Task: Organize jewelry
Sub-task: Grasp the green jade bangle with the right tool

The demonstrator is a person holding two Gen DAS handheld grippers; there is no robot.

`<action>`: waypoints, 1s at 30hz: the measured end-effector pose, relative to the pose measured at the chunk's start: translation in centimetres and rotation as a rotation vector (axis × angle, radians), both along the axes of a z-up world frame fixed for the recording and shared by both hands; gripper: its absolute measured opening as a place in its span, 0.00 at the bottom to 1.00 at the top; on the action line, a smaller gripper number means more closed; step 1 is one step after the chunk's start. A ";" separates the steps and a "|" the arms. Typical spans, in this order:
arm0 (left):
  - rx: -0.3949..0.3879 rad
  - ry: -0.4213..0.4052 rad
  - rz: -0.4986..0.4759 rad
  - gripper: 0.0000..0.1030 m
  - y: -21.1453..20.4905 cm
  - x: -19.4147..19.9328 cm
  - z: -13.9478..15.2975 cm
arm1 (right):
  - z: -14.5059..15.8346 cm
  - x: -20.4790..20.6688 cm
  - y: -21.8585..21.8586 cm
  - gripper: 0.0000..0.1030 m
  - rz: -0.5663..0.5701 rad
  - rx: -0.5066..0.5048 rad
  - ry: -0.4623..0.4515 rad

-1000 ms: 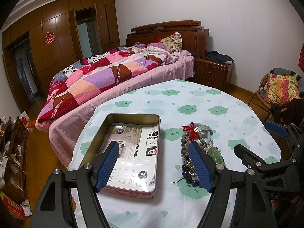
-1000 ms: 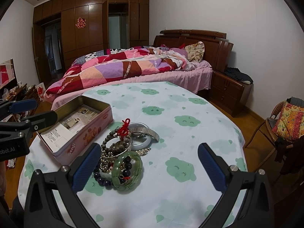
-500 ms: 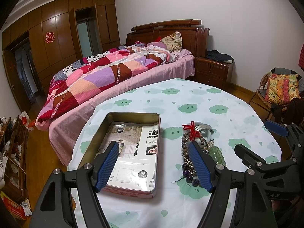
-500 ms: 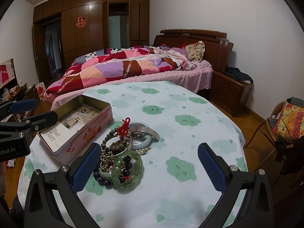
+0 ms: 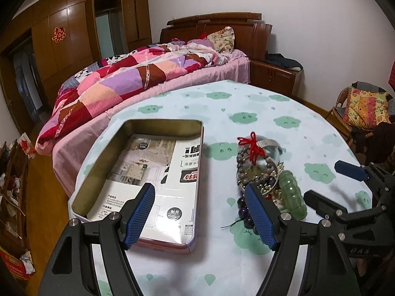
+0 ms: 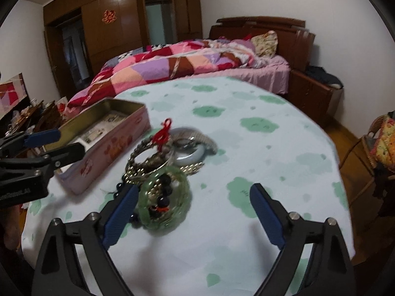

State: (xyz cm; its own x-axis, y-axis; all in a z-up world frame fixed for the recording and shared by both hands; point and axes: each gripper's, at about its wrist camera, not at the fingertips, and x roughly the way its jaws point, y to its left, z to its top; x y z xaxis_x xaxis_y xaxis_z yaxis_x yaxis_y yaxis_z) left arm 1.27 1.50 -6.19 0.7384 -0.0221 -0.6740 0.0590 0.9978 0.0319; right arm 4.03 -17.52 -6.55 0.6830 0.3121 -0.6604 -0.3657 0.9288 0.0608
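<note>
A pile of jewelry (image 5: 261,172) lies on the round table: bead bracelets with a red knot (image 6: 164,132), a green bangle (image 6: 164,197), a pale bangle (image 6: 191,154) and a metal watch band (image 6: 202,140). An open pink tin (image 5: 148,172) with printed paper inside stands left of the pile; it also shows in the right wrist view (image 6: 108,138). My left gripper (image 5: 200,212) is open and empty over the tin's near right corner. My right gripper (image 6: 195,212) is open, its left finger beside the green bangle.
The table wears a white cloth with green clouds (image 5: 271,113). A bed with a patchwork quilt (image 5: 138,79) stands behind it. A wicker chair with a cushion (image 5: 365,108) is at the right. Clutter lies on the floor at the left (image 5: 14,185).
My right gripper has moved forward and down toward the jewelry pile, so the green bangle now sits beside its left finger. The left gripper has barely moved.
</note>
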 end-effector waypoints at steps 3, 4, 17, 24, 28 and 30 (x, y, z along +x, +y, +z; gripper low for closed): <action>-0.017 0.013 0.000 0.73 0.2 0.5 -0.3 | -0.6 0.4 0.7 0.88 0.045 -0.005 0.030; -0.020 0.015 -0.001 0.73 0.3 0.6 -0.5 | -0.6 0.5 0.8 0.87 0.058 -0.007 0.038; -0.002 0.038 -0.036 0.73 -0.7 2.2 -0.9 | -1.7 1.9 1.2 0.35 0.118 -0.010 0.134; 0.013 0.043 -0.077 0.73 -2.4 3.0 -0.9 | -0.4 1.2 0.3 0.19 0.069 -0.025 0.039; 0.019 0.041 -0.097 0.73 -3.4 4.2 -1.0 | 0.1 1.8 -1.0 0.19 -0.004 -0.041 -0.007; 0.018 0.049 -0.106 0.73 -3.9 4.9 -1.4 | -0.1 2.4 -1.4 0.19 -0.021 -0.048 -0.002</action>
State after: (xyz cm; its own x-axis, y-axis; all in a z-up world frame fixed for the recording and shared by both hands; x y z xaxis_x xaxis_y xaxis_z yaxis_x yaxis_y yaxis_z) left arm 6.14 -2.44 -7.55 0.6988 -0.0859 -0.7101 0.1656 0.9852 0.0438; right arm 6.40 -18.96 -6.67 0.6901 0.2659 -0.6731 -0.3461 0.9381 0.0158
